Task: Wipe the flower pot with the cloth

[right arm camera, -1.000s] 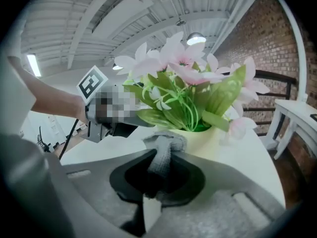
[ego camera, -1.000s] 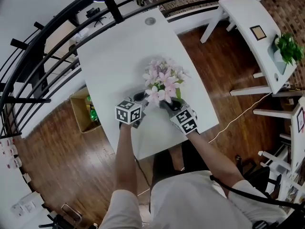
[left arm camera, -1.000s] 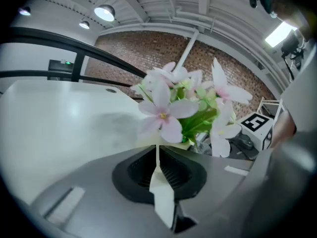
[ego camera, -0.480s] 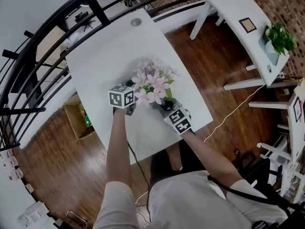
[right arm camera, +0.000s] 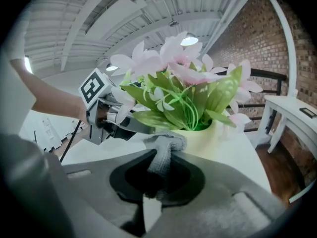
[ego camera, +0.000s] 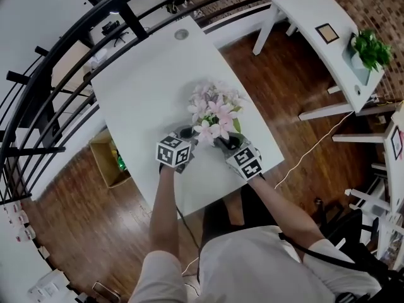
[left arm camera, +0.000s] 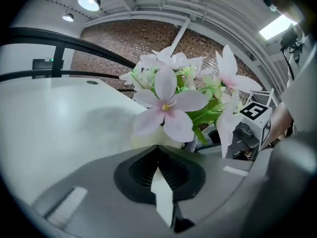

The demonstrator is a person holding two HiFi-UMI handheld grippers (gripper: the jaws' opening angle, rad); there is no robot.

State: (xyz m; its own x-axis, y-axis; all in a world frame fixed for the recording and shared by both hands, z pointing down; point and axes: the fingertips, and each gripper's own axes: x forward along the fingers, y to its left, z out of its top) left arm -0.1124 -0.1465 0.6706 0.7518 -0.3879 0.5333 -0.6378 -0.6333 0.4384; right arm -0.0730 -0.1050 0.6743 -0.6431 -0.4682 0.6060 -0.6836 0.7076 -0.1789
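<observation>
The flower pot point(right arm camera: 223, 143) stands mid-frame on the white table point(ego camera: 145, 87), with the right gripper point(right arm camera: 159, 157) squeezing a grey cloth point(right arm camera: 166, 150) right at its side and the left gripper point(left arm camera: 157, 150) shut tight on nothing.

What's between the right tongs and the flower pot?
The grey cloth, pinched in the right tongs and bunched against the flower pot; the right gripper view shows it.
</observation>
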